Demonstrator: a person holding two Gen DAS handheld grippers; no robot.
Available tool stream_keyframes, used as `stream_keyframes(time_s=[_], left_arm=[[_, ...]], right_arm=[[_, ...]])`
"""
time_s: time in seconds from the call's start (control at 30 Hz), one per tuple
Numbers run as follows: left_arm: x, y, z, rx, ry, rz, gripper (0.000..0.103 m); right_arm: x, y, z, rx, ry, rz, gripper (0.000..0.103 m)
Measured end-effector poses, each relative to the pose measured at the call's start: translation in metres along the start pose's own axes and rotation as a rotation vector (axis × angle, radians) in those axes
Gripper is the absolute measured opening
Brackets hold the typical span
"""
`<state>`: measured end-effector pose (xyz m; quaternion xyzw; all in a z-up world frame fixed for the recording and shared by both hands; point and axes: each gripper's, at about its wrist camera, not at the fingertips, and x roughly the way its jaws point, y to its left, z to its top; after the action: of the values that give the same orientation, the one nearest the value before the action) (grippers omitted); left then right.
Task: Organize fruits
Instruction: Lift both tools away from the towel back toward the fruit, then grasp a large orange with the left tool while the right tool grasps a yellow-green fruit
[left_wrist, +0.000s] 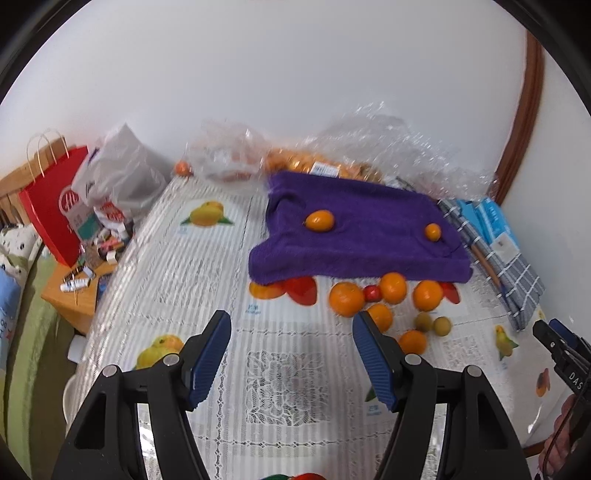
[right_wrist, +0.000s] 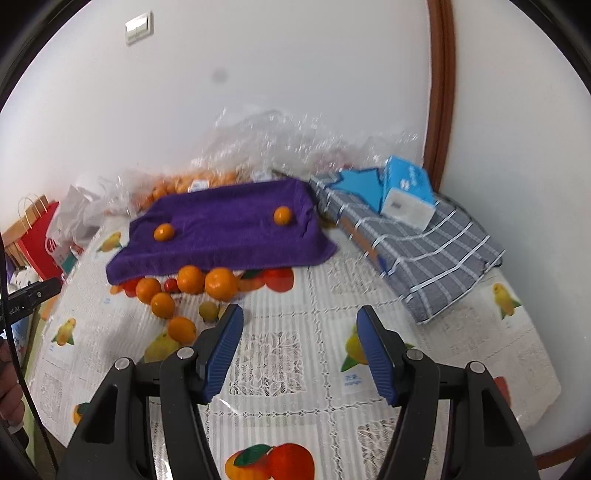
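tabletop (right_wrist: 295, 325): covered by a lace cloth with printed fruit; a print could be mistaken for real fruit and grasped at.
towel (left_wrist: 362, 229): purple, far centre, two small oranges on top; its sloped folds could let them roll off if nudged.
fruit cluster (left_wrist: 384, 295): oranges, red and green pieces, loose at the towel's near edge; pushing one may scatter its touching neighbours.
left hand-held gripper (left_wrist: 291, 350): released, empty, near the cluster's left.
right hand-held gripper (right_wrist: 299, 347): released, empty, right of the cluster; both reaching in could collide.
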<state>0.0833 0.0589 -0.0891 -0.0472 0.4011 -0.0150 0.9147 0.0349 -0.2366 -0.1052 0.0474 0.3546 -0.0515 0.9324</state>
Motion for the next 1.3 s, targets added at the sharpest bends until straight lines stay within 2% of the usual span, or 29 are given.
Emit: stream_keyframes(time_s=[0.1,0.23,0.37,0.63,0.77,1.07,1.23,1.3], left_arm=[[0.021,0.008,-0.004,-0.020,0.040,-0.002,0.067],[0.051,0.018,-0.012,-0.033,0.102,0.020,0.067],[0.072,0.026,-0.016,-0.041,0.138,0.023,0.067],[0.091,0.030,-0.015,-0.022,0.144,0.001,0.067],[0.097,0.036,-0.021,-0.027,0.155,-0.004,0.066],[0.097,0.039,-0.026,-0.034,0.133,-0.012,0.063],[0.094,0.033,-0.025,-0.047,0.136,-0.067,0.053],[0.093,0.028,-0.022,-0.041,0.133,-0.083,0.052]], right_arm=[[0.022,0.009,-0.006,-0.017,0.020,0.008,0.055],[0.056,0.025,-0.013,-0.066,0.078,0.045,0.039],[0.083,0.041,-0.015,-0.094,0.128,0.086,0.031],[0.101,0.064,-0.008,-0.129,0.137,0.178,0.030],[0.112,0.069,-0.009,-0.143,0.158,0.170,0.026],[0.124,0.068,-0.006,-0.165,0.156,0.162,0.027],[0.119,0.065,-0.006,-0.162,0.141,0.157,0.026],[0.111,0.059,-0.008,-0.161,0.131,0.149,0.026]])
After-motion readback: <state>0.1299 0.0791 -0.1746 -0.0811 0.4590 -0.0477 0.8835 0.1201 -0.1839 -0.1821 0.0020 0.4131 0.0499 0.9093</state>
